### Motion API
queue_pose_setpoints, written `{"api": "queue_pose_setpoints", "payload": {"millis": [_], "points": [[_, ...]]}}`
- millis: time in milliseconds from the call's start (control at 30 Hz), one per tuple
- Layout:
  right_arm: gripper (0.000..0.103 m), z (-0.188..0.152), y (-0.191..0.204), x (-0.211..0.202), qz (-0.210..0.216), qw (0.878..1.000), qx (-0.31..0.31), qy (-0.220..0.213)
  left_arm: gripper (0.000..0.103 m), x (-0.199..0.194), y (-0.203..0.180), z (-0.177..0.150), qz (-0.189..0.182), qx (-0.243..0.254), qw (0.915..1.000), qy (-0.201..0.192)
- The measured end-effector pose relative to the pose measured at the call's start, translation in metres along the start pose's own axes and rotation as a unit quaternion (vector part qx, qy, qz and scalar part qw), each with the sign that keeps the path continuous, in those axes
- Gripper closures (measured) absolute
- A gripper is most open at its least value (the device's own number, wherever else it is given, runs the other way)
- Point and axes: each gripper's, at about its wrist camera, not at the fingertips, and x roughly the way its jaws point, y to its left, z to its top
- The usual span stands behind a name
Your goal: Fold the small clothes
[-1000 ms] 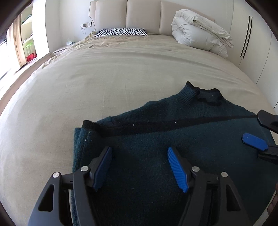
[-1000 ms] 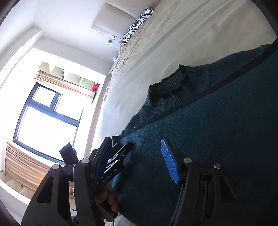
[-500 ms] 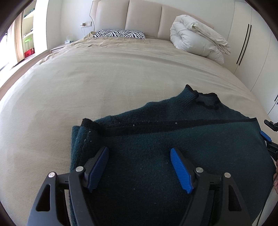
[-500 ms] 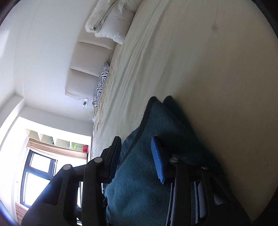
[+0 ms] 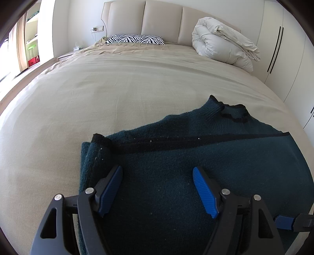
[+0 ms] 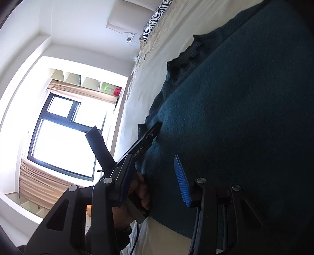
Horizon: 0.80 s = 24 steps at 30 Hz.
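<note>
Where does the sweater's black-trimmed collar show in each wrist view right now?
Left wrist: the collar sits right of centre, at the far edge of the teal sweater.
Right wrist: the collar sits upper centre, the picture rolled sideways.
Shared landmark: the zebra pillow at the head of the bed.

Sweater point(image 5: 196, 166) flat on bed point(image 5: 98, 94), under and ahead of left gripper's fingers point(image 5: 109, 186), collar beyond them to the right, pillow point(image 5: 135, 39) and rolled duvet point(image 5: 221, 49) far ahead at headboard point(image 5: 161, 17), right gripper's fingers point(image 6: 182, 180) over sweater.
</note>
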Motion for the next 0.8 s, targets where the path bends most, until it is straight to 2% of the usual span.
{"api": "queue_pose_setpoints", "payload": {"millis": [100,200,300,400,500,600,700,767,800], "points": [[0.067,0.001,-0.021,-0.016,0.030,0.999,0.022,-0.024,0.027,0.000,0.000,-0.001,-0.001,0.000,1.0000,-0.002],[0.067,0.013,-0.051,-0.051,0.029,0.995,0.047,-0.082,0.027,0.000,0.000,-0.001,0.000,0.000,1.0000,-0.004],[0.071,0.016,-0.082,-0.090,0.032,0.986,0.083,-0.140,0.027,0.000,0.001,-0.002,0.000,0.000,1.0000,-0.004],[0.071,0.011,-0.106,-0.126,0.045,0.972,0.117,-0.199,0.027,0.000,0.001,-0.002,0.002,0.001,1.0000,-0.004],[0.071,0.007,-0.115,-0.154,0.027,0.963,0.124,-0.237,0.026,0.000,0.000,-0.003,0.004,0.003,1.0000,-0.005],[0.071,0.012,-0.121,-0.185,-0.005,0.959,0.122,-0.254,0.026,0.000,0.000,-0.003,0.005,0.003,1.0000,-0.006],[0.066,0.010,-0.107,-0.191,-0.036,0.957,0.113,-0.266,0.026,0.000,-0.001,-0.003,0.007,0.004,0.9999,-0.006],[0.051,0.009,-0.089,-0.194,-0.051,0.956,0.100,-0.270,0.026,0.000,-0.003,-0.003,0.009,0.005,0.9999,-0.007],[0.049,0.012,-0.079,-0.191,-0.055,0.958,0.089,-0.267,0.025,0.001,-0.003,-0.003,0.009,0.005,0.9999,-0.007]]}}
